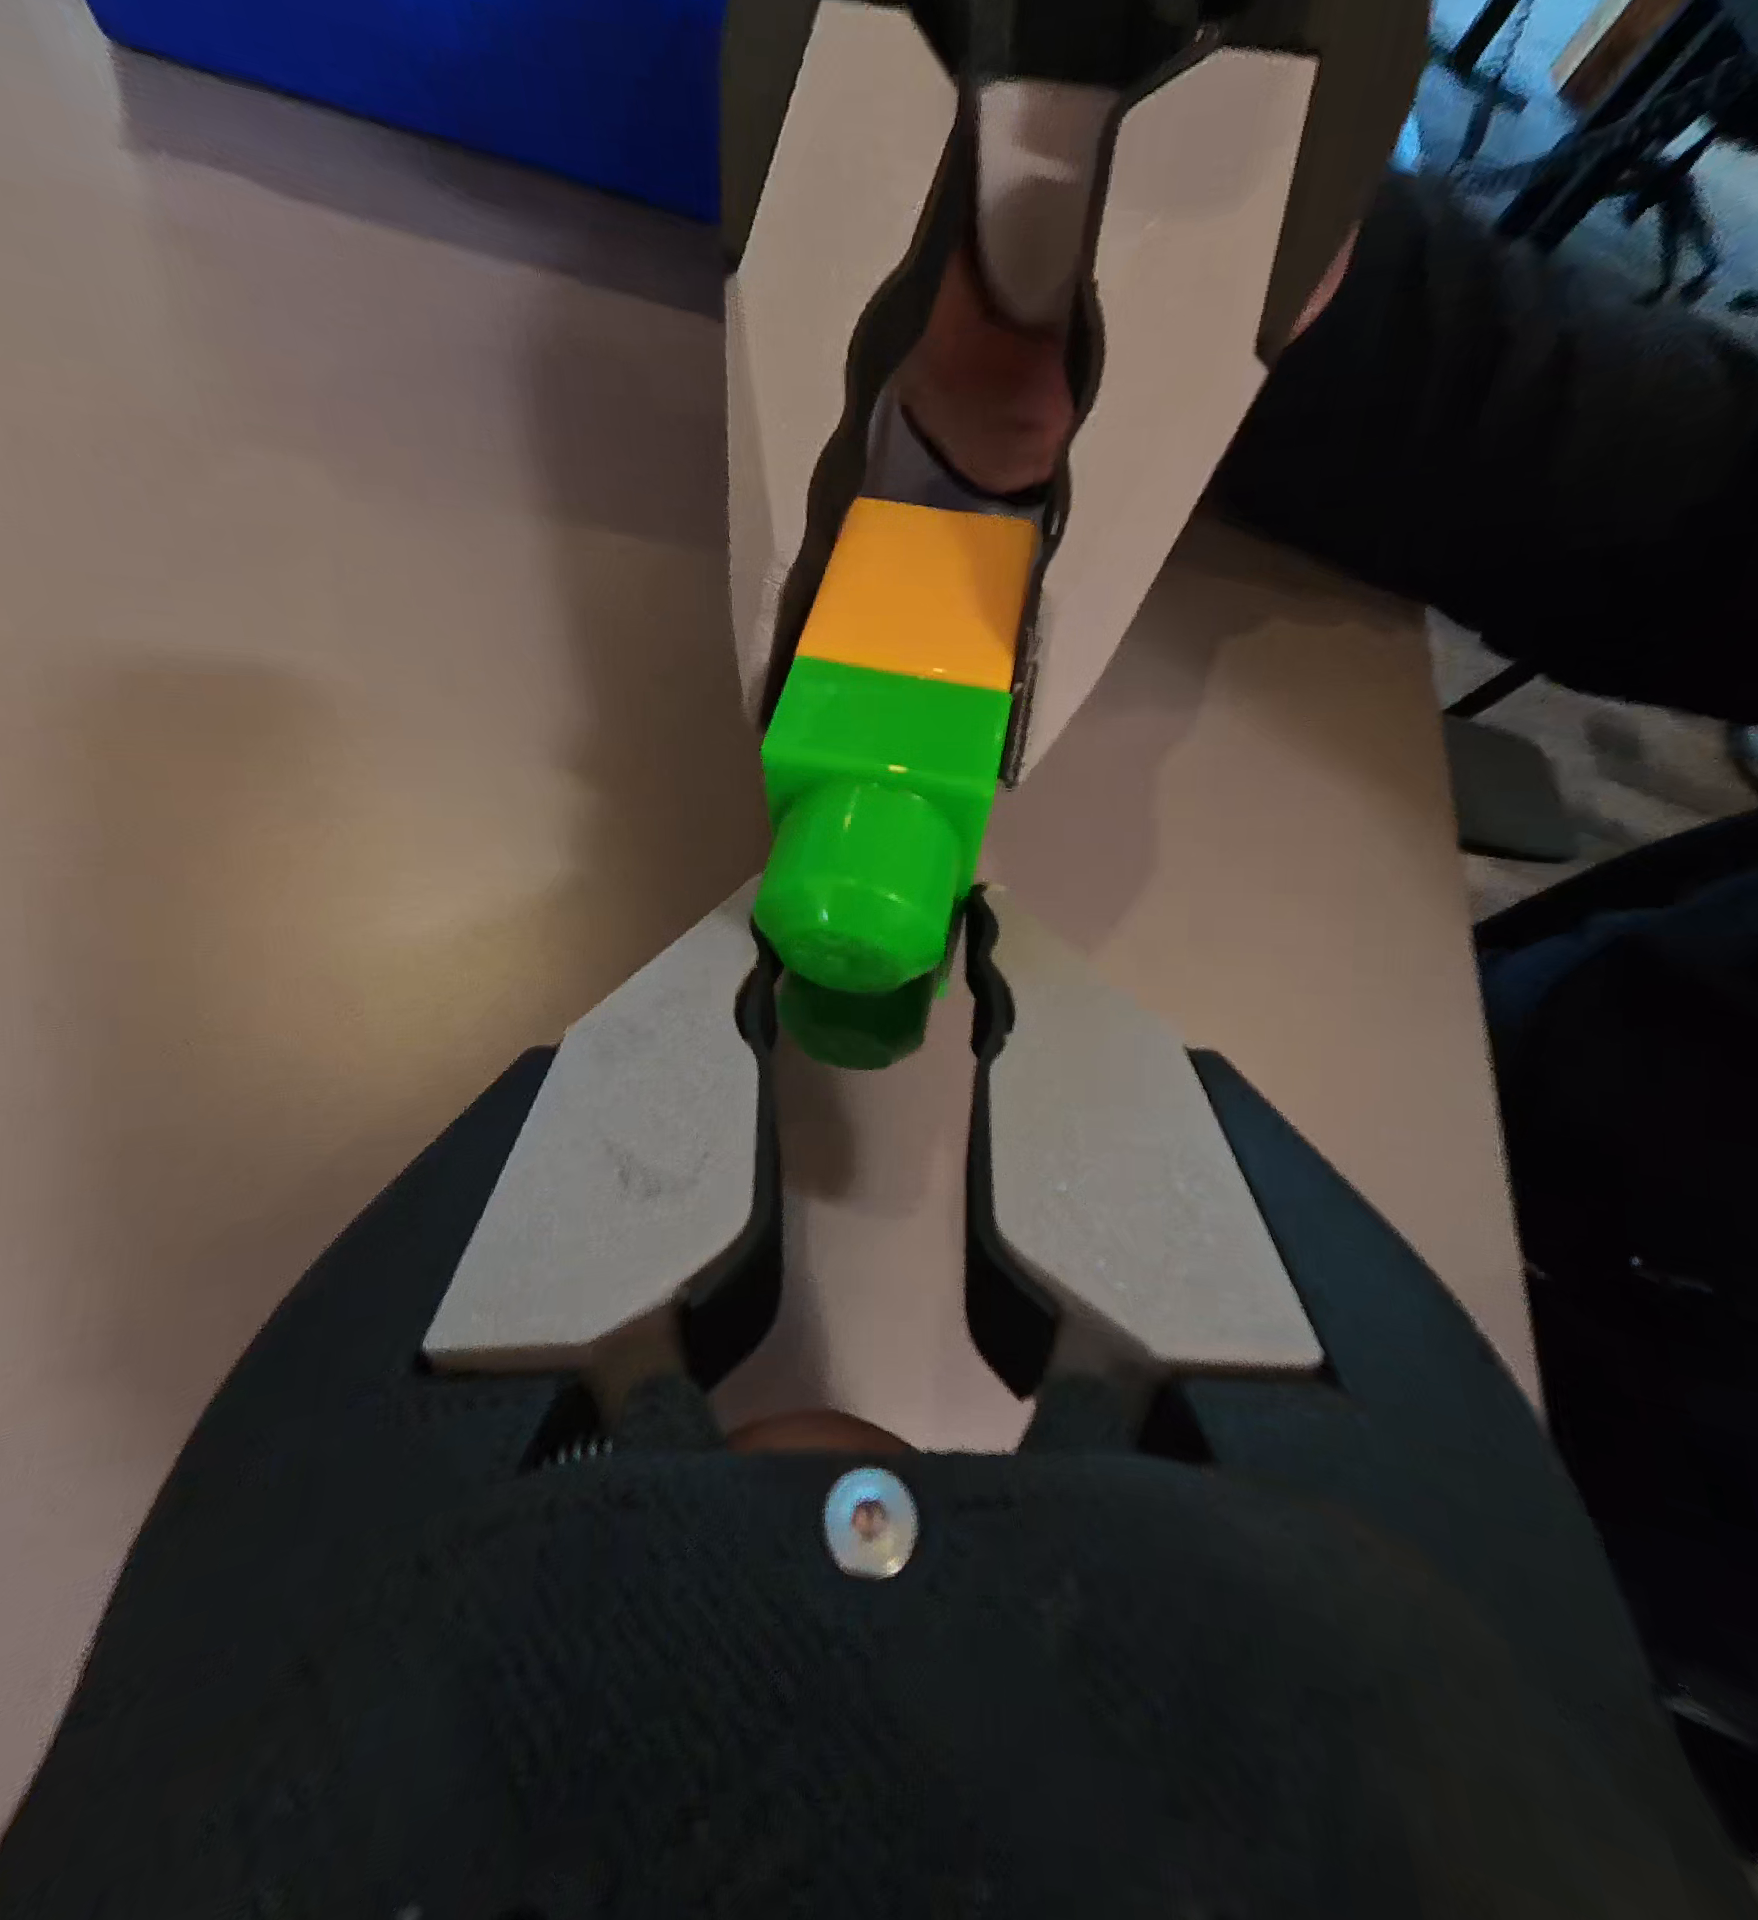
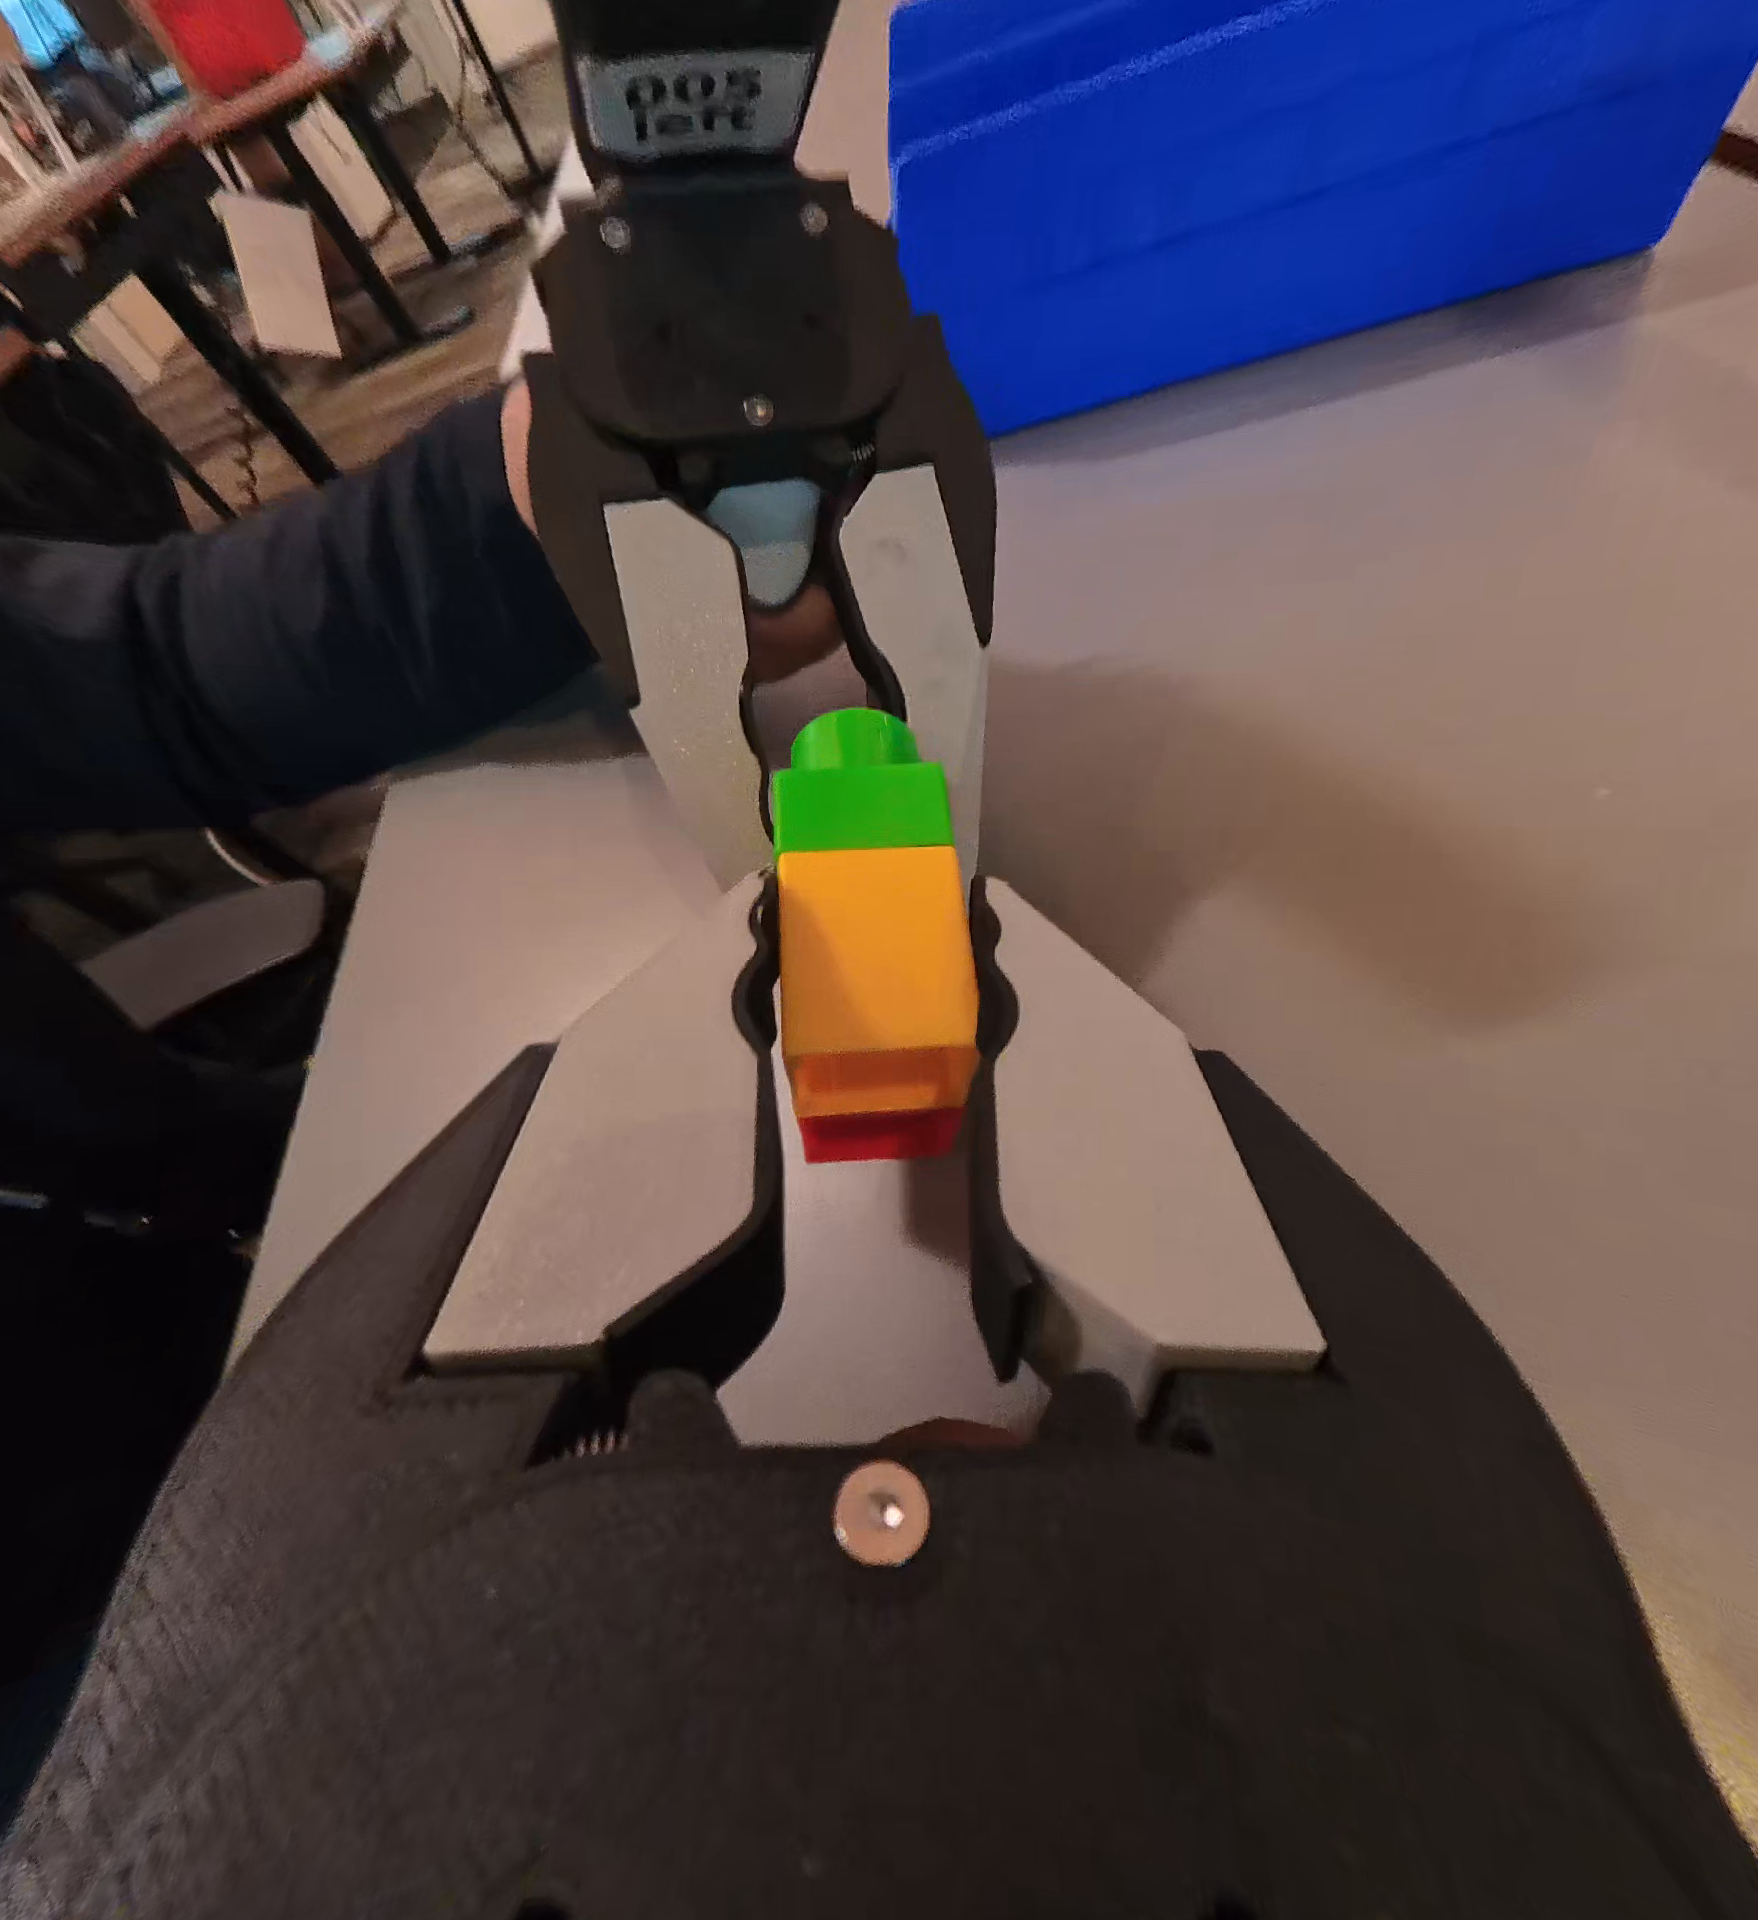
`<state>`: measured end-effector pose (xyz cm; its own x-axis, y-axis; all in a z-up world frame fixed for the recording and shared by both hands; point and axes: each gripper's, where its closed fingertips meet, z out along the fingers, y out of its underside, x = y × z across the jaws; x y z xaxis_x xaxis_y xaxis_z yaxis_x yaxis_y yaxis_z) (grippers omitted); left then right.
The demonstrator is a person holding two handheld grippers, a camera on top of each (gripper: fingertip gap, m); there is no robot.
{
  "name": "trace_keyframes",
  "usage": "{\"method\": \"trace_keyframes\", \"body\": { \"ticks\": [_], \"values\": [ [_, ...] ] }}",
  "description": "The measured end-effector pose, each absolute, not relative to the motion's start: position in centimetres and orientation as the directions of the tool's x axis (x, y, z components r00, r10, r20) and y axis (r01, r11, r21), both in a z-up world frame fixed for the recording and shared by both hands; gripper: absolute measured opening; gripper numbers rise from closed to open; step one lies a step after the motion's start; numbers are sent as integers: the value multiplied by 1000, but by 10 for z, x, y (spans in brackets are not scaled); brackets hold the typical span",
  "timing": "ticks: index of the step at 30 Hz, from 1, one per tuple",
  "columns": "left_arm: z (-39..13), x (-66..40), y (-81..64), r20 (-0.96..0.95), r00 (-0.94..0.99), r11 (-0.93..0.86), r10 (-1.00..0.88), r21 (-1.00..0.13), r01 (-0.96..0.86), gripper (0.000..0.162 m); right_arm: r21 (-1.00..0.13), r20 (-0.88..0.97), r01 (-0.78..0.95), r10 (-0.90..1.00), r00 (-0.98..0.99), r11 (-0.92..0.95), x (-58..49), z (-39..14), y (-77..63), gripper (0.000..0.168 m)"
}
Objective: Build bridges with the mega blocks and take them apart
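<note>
A short stack of mega blocks hangs in the air between my two grippers: a green block (image 1: 880,748) with one stud, joined to a yellow block (image 1: 916,587). In the right wrist view the green block (image 2: 859,805) is farthest, the yellow block (image 2: 870,956) is in the middle and a red block (image 2: 880,1135) is nearest. My left gripper (image 1: 870,966) is shut on the green end. My right gripper (image 2: 875,956) is shut on the yellow block. The grippers face each other tip to tip; the right gripper (image 1: 901,717) comes in from the top of the left wrist view.
A blue bin (image 1: 418,83) stands at the back of the beige table (image 1: 283,727); it also shows in the right wrist view (image 2: 1322,208). The table edge (image 1: 1467,831) runs beside the grippers. A dark sleeve (image 2: 231,665) holds the left gripper. Desks and chairs stand beyond the table. Only a small space, under 4 cm, lies between the two pairs of fingers.
</note>
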<state>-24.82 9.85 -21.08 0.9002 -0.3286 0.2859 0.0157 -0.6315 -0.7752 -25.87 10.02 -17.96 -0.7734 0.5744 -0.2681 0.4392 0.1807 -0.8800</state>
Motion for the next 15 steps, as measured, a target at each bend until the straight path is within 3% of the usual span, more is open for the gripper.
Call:
{"method": "trace_keyframes", "body": {
  "ticks": [5,11,15],
  "values": [
    [-181,-260,103,351,885,-523,-305,-838,152,34,-893,-371,450,564,-738,1,-265,-156,115,33],
    [-168,-259,105,447,824,-468,-349,-845,260,41,-885,-458,317,508,-730,-342,-270,-101,148,33],
    [-147,-252,115,434,817,-362,-381,-883,300,39,-892,-433,277,504,-747,-357,-271,-96,136,33]
  ]
}}
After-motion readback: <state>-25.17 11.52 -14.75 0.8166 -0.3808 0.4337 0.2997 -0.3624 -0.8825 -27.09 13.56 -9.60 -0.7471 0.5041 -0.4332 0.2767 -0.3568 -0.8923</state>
